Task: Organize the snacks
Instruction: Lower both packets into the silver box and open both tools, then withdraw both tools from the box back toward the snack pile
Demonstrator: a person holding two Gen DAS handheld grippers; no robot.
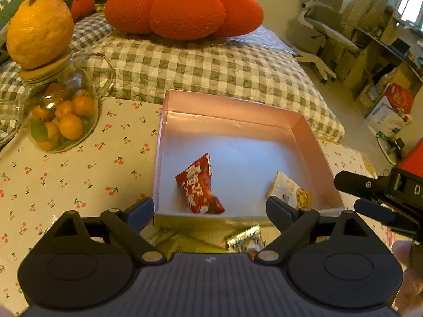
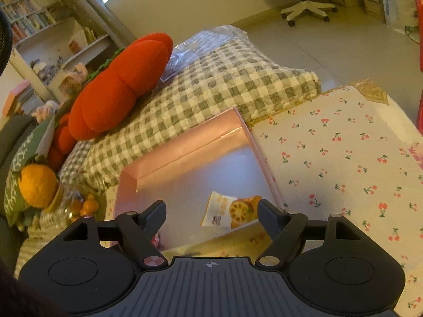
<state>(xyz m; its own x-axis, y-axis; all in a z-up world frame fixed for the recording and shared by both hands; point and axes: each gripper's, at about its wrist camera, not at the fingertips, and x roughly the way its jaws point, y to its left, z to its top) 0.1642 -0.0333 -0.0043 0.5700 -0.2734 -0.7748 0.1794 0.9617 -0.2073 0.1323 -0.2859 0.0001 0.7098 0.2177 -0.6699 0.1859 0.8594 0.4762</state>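
Fingers of left gripper [image 1: 210, 207] and right gripper [image 2: 211, 212] spread wide, nothing held. Red snack packet [image 1: 199, 185] and yellow-white packet [image 2: 230, 210] lie inside pink box [image 1: 232, 105].

The worktop [image 1: 79, 174] wears a cherry-print cloth. A shallow pink box [image 1: 304, 132] sits at its far edge against a checked quilt, and a glass jar [image 1: 63, 116] of small oranges stands toward the far left corner. A silvery snack packet [image 1: 246, 240] lies near the front edge.
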